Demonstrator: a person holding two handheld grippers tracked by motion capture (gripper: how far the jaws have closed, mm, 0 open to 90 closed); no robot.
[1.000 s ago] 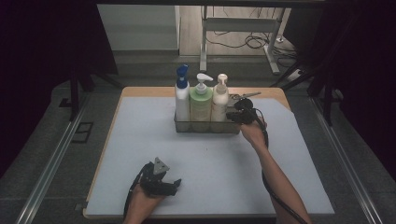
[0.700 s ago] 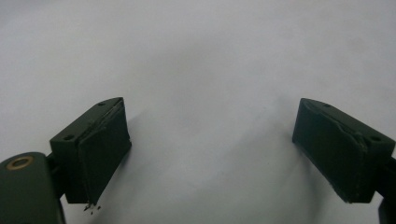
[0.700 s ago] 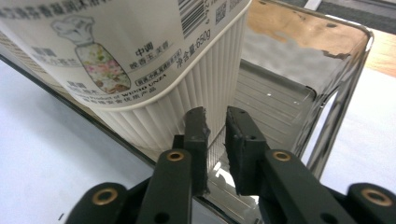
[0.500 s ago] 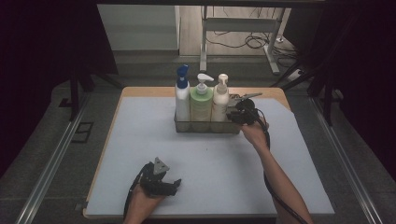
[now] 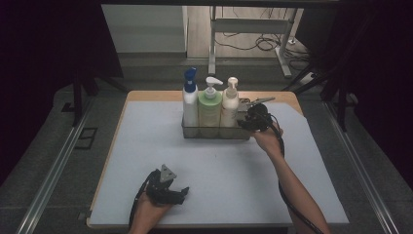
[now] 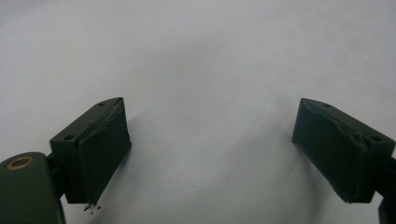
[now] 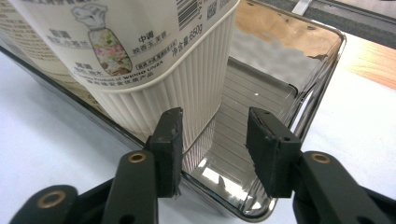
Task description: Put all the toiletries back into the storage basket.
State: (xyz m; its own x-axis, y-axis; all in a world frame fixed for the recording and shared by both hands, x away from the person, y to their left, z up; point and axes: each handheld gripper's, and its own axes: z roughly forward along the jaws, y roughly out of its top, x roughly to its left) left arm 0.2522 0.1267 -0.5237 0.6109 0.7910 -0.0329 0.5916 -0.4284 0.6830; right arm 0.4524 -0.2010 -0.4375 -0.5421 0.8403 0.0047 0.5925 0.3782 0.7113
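The right tool (image 7: 212, 140), jaws spread, straddles the shiny steel rectangular tray's (image 7: 299, 98) rim beside the ribbed cream pump bottle (image 7: 140, 56). The left tool (image 6: 210, 154) gapes wide over bare white bench (image 5: 229, 175) at 7 o'clock.

Dim high view with dark surround; glare on metal tray (image 7: 280, 70)

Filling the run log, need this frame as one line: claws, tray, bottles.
left claw open, idle over table | right claw open at tray right end, beside cream bottle | three pump bottles in tray, upright
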